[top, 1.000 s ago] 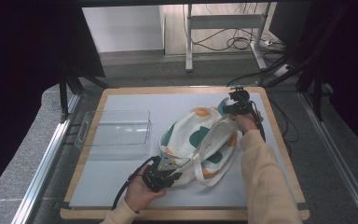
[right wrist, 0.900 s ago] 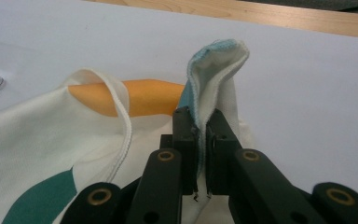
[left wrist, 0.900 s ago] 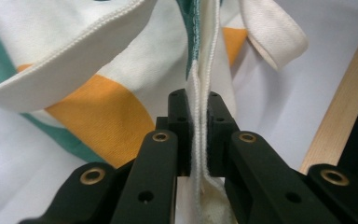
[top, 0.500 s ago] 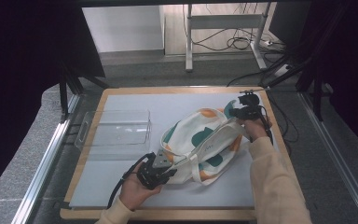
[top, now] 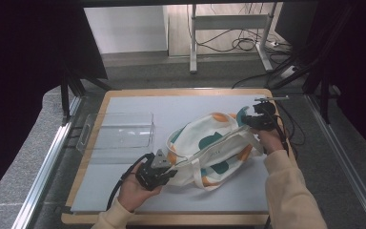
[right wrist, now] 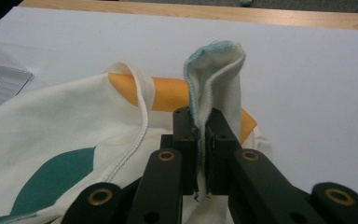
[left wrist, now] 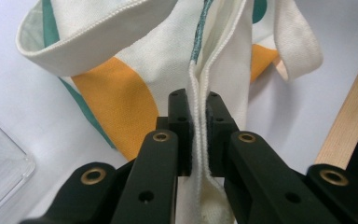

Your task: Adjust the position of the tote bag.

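Observation:
A cream tote bag [top: 209, 143] with orange and teal patches lies stretched across the white mat. At its near-left end my left gripper [top: 167, 171] is shut on the bag's hemmed rim [left wrist: 198, 93], which runs up between the two pads. At the far-right end my right gripper [top: 250, 120] is shut on a folded corner of the bag [right wrist: 214, 70]; the cloth stands up in a peak above its jaws. A loose handle strap [top: 205, 179] loops onto the mat at the front, and the strap [left wrist: 88, 37] also curls across the left gripper view.
A clear plastic tray [top: 119, 131] sits on the left of the mat. The wooden table edge [top: 181, 91] frames the white mat [top: 124, 200]. Cables trail from both grippers, and a metal rail [top: 43, 167] runs along the left.
My right gripper has carried its end of the bag farther right and slightly up, pulling the bag out longer and flatter. The left gripper has stayed nearly in place.

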Available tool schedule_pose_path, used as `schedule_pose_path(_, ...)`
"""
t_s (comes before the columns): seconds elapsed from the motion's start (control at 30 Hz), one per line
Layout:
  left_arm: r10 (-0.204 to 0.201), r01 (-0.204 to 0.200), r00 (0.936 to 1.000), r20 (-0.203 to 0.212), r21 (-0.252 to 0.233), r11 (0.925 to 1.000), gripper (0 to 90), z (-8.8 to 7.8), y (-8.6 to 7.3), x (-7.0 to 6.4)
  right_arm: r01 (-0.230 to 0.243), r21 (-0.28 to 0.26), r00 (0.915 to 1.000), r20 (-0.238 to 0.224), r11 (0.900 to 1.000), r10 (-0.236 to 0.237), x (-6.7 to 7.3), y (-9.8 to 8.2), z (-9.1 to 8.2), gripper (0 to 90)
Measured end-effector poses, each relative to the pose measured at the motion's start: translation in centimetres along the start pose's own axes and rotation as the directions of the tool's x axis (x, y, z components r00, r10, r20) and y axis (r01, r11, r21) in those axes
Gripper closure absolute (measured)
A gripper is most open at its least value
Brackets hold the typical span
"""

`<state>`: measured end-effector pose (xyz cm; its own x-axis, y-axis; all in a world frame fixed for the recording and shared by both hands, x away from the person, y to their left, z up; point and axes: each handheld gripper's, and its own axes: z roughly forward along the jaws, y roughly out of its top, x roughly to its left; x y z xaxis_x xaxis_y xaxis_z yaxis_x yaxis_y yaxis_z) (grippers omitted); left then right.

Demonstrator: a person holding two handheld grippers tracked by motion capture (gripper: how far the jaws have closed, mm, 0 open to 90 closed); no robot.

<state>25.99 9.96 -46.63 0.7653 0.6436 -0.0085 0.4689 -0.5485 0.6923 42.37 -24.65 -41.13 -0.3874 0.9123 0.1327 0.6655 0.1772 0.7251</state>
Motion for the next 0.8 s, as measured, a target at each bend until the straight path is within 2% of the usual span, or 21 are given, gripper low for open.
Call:
schedule_pose_path(0.2,0.001,-0.001,1.0000,-0.002,-0.002,1.0000,84.6,-0.1,0.1,0.3,0.010,-0.008,0.9999,-0.003,1.000,-0.010,-0.1,-0.4,-0.9,84.5)
schedule_pose_path(0.53,0.018,-0.018,0.9998,-0.003,0.008,0.9998,84.6,-0.3,0.3,0.9,-0.014,-0.030,0.9998,-0.011,0.999,0.014,-0.3,-1.4,-1.5,84.5)
schedule_pose_path(0.8,0.021,-0.021,0.9998,-0.005,0.012,0.9997,84.6,-0.5,0.5,1.8,-0.041,-0.062,0.9989,-0.026,0.997,0.040,-0.4,-2.9,-2.7,84.5)
